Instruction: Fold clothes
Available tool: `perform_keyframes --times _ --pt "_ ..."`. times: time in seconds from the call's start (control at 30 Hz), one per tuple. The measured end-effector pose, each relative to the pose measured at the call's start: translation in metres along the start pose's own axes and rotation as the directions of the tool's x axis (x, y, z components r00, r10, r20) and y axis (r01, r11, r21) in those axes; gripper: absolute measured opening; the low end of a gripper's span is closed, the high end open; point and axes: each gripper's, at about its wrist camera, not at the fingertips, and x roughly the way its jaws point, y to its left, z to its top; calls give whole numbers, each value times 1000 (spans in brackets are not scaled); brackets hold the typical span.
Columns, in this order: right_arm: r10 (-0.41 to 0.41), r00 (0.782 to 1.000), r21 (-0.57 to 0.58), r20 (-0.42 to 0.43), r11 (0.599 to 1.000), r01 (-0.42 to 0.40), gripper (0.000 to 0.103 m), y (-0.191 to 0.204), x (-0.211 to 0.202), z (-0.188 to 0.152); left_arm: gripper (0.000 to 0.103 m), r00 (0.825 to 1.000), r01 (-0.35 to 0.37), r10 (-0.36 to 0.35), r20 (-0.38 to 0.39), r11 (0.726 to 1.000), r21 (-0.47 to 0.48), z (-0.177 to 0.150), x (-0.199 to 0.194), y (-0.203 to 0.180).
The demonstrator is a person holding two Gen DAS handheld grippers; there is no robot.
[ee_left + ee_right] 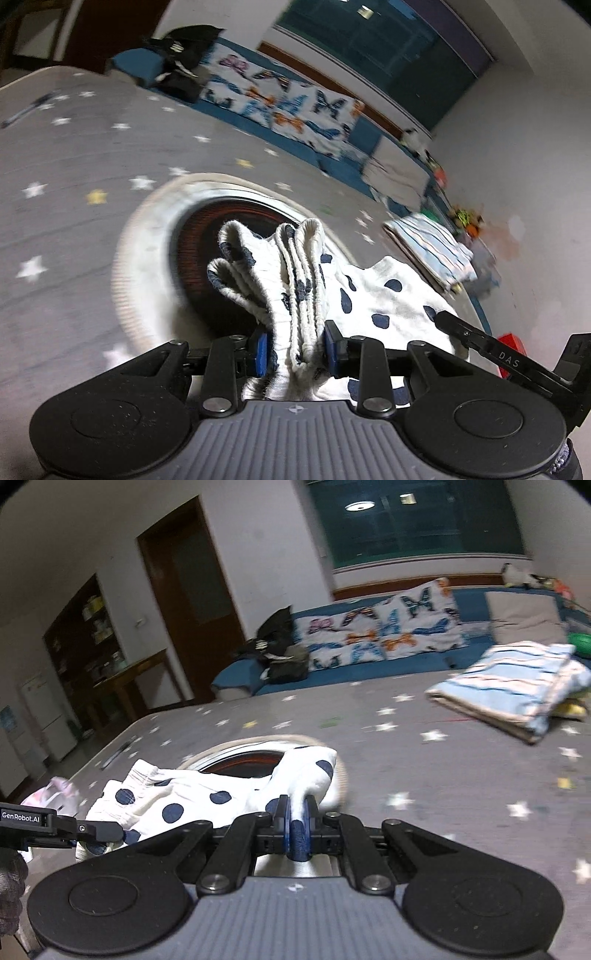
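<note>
A white garment with dark blue dots (373, 295) is lifted over a round pale basket (147, 236) on the grey star-patterned bed (74, 155). My left gripper (295, 349) is shut on a thick bunch of its ribbed waistband, which sticks up between the blue pads. In the right wrist view the same dotted garment (177, 801) stretches leftward from my right gripper (297, 819), which is shut on a thin fold of it. The left gripper's arm (55, 827) shows at the left edge there. The basket (258, 753) lies behind the cloth.
A folded blue-striped cloth (513, 690) lies on the bed to the right. A butterfly-print pillow (384, 631) and dark clothes (280, 653) sit on the blue sofa behind. A pink-white item (55, 797) lies at the bed's left edge. A red object (511, 347) shows at the right.
</note>
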Motion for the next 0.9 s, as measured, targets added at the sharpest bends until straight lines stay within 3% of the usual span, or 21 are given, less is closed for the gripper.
perform_keyframes --times 0.33,0.9 --pt "-128 991 43 34 991 127 6 -67 -23 11 32 998 50 -46 -52 996 74 7 59 -68" --pt "-278 960 87 16 957 276 6 -145 -31 13 33 984 98 -80 -157 990 106 0 133 -124"
